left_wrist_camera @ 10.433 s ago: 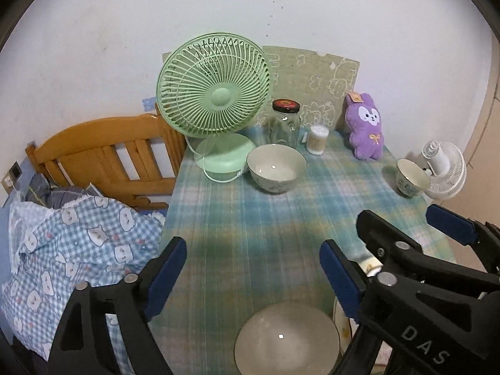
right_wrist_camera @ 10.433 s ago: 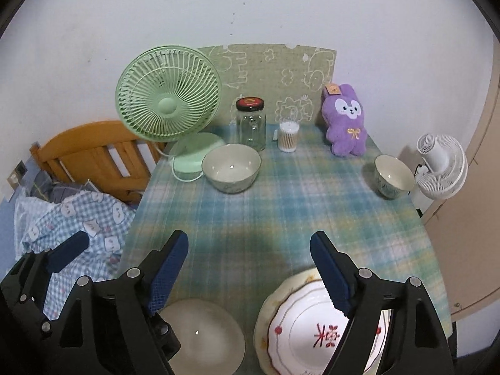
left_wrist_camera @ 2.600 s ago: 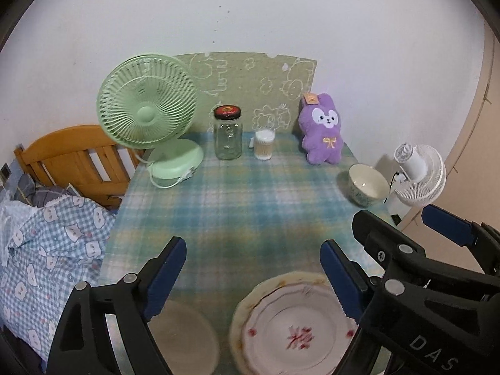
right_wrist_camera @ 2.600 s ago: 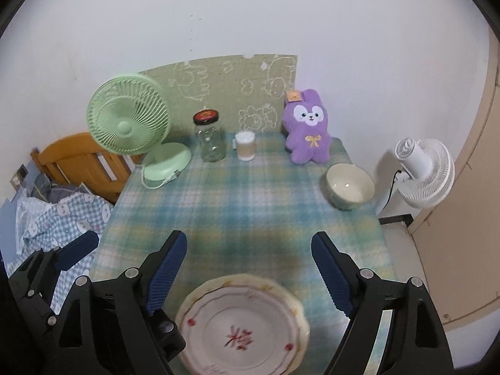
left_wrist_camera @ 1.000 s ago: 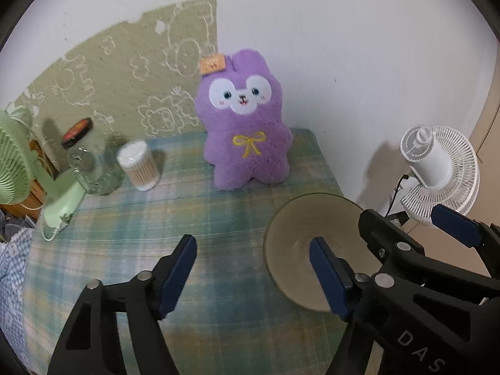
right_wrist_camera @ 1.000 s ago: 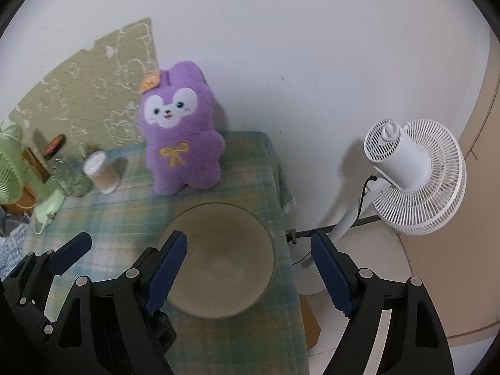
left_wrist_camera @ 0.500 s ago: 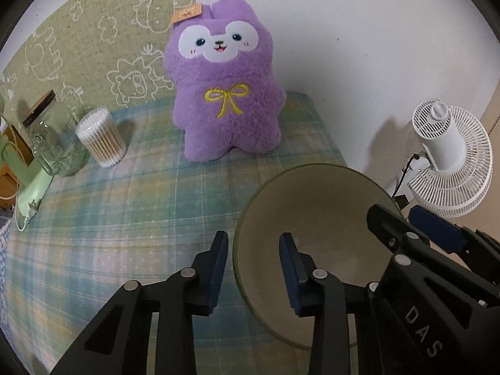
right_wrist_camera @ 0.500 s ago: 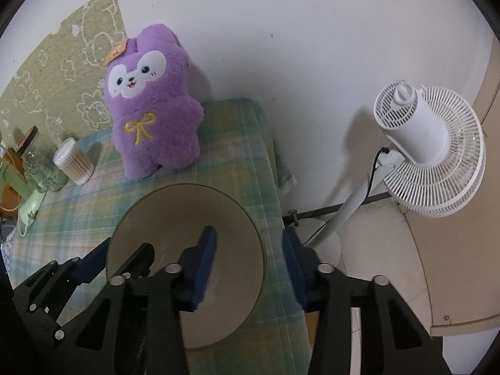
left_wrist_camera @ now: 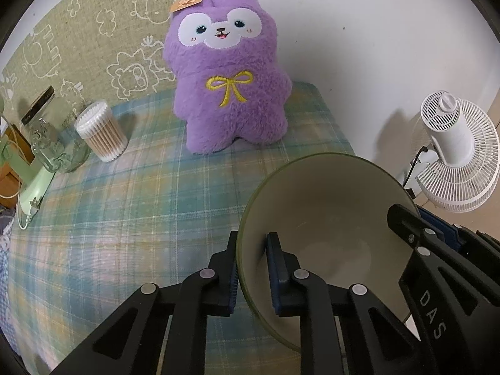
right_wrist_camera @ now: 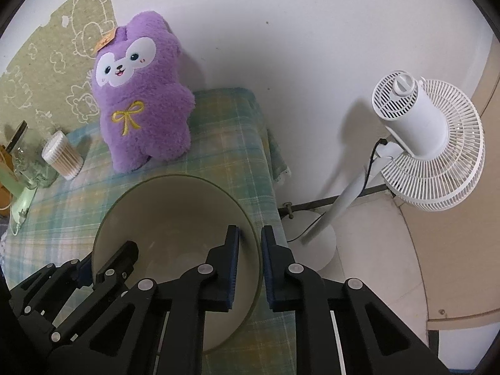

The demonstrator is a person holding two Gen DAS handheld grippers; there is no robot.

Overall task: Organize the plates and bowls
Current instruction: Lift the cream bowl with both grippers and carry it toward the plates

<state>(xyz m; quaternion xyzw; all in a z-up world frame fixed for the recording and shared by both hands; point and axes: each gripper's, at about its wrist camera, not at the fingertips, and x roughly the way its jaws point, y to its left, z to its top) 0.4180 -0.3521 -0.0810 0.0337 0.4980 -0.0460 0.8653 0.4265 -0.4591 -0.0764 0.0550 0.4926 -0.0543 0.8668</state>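
Note:
A cream bowl with a green rim (left_wrist_camera: 331, 215) sits at the right edge of the plaid tablecloth (left_wrist_camera: 131, 206). My left gripper (left_wrist_camera: 251, 243) is shut on the bowl's left rim, one finger outside and one inside. My right gripper (right_wrist_camera: 250, 240) is shut on the right rim of the same bowl (right_wrist_camera: 175, 218), one finger inside and one outside. Each gripper shows at the edge of the other's view. No plates are in view.
A purple plush rabbit (left_wrist_camera: 228, 84) stands just behind the bowl. A cotton-swab cup (left_wrist_camera: 100, 131) and a glass jar (left_wrist_camera: 53, 143) stand at the left, by a green fan base (left_wrist_camera: 31, 190). A white floor fan (right_wrist_camera: 418, 143) stands off the table's right edge.
Both grippers have moved in over the bowl and closed on opposite sides of its rim; half a second ago their jaws were still wider apart.

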